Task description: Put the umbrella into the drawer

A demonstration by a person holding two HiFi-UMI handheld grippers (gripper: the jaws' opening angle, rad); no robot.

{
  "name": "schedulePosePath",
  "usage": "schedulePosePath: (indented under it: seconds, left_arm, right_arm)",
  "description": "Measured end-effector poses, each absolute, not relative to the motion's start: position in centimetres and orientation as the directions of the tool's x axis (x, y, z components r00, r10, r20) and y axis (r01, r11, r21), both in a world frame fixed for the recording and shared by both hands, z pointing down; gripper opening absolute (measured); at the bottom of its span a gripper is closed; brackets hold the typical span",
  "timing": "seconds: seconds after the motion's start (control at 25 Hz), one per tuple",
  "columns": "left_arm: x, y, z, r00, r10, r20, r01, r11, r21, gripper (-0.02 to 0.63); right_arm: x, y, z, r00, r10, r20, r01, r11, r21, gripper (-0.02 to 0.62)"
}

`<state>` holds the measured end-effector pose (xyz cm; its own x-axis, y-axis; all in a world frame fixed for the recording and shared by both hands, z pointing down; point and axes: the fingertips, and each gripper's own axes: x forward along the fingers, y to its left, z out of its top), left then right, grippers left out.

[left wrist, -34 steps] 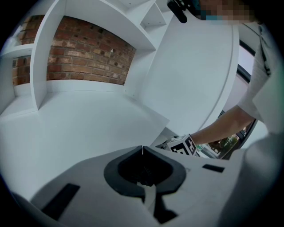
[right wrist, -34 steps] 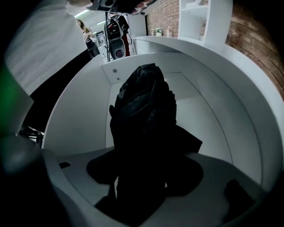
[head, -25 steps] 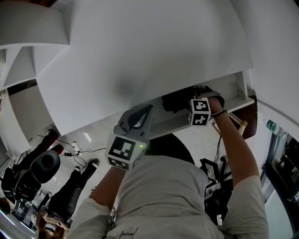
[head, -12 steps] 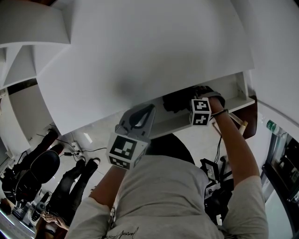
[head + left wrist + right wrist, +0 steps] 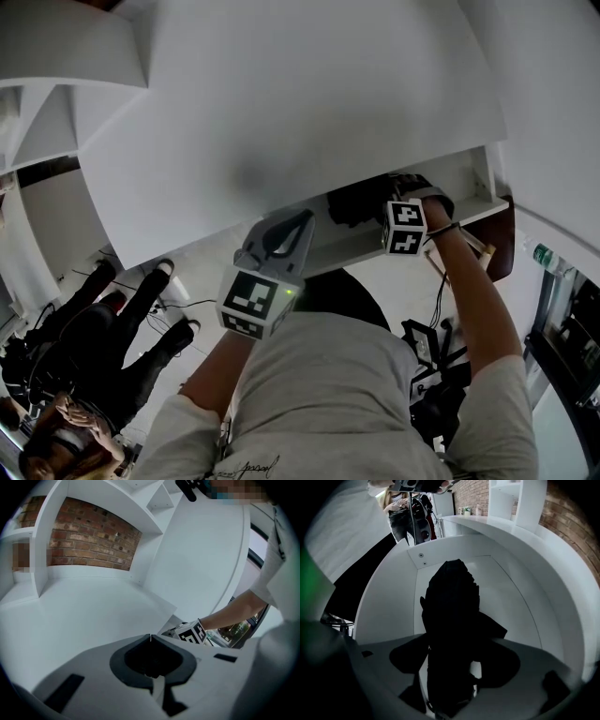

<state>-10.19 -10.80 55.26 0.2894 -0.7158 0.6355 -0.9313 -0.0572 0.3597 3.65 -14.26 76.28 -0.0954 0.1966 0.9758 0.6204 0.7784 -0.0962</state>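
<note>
Right gripper (image 5: 461, 639), jaws just opened wider and loose about the black umbrella (image 5: 452, 592) in the white drawer (image 5: 513, 597) (its near end lost in shadow); left gripper (image 5: 150, 638) closed, empty.

Your grey two-jaw left gripper (image 5: 150, 638) slants downward, its jaws together with nothing between them. Your bare right arm (image 5: 469, 309) stretches forward, and your right gripper (image 5: 453, 645) points steeply down. Its jaws have just been opening and stand wide around the black folded umbrella (image 5: 450, 597).
</note>
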Motion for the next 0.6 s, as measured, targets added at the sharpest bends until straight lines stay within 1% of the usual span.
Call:
schedulePosePath:
  seconds: [0.6]
  left_arm:
    - [-8.3,-10.5,53.7,0.28,-0.739,0.612,-0.939,-0.079,0.335,0.017]
  right_arm:
    - [3.9,-14.7,72.2,-0.195,0.175,0.965,0.55,0.834,-0.04,0.293]
